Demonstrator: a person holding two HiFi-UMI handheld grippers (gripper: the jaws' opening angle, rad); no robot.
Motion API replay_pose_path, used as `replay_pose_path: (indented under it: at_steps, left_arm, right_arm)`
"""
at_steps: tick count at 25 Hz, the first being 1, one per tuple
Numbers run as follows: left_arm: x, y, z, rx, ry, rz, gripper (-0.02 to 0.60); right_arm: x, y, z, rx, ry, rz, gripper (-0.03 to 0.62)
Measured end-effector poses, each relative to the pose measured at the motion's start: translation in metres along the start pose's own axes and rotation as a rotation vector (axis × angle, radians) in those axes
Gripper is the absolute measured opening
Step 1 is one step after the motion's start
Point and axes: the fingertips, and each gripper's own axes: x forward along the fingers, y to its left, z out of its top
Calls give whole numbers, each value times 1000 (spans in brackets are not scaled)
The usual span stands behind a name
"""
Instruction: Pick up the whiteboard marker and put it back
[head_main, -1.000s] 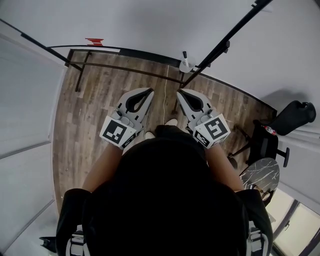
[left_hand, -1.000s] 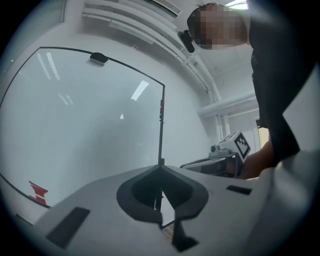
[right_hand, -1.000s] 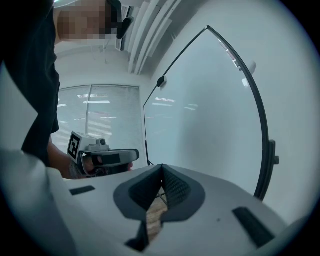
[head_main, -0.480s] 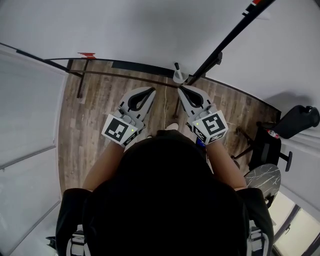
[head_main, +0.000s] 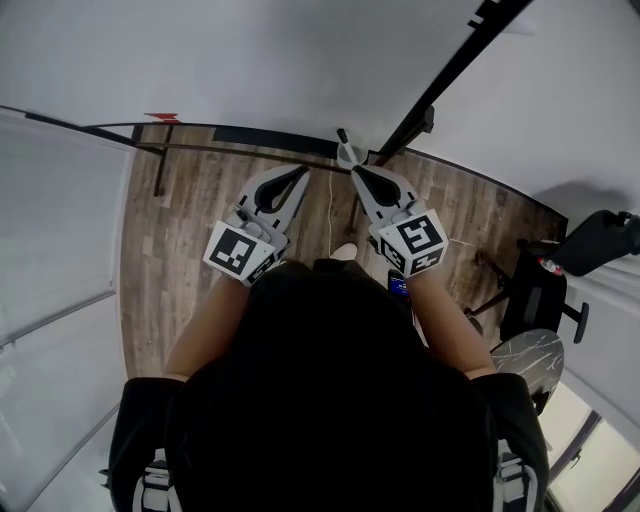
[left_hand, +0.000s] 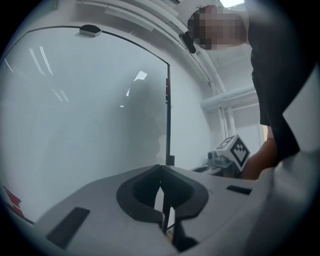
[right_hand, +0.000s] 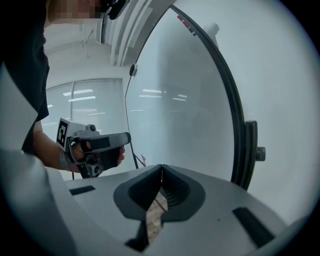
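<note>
Black at its tip, the whiteboard marker stands upright in a small pale holder. It is just ahead of the right gripper and a little to the right of the left gripper. Both grippers have their jaws closed tip to tip with nothing between them. Ahead of them rises the whiteboard, and a black frame bar slants up past the right gripper. Wooden floor lies below, with a black chair well off to the right gripper's side.
</note>
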Motion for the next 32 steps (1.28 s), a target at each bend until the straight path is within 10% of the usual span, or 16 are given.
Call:
replay_pose_path:
  at_steps: [32]
  left_arm:
    - [35,85,-39,-9,76,-306,3]
  right_arm:
    - [128,-80,-106,13,344,-438,95]
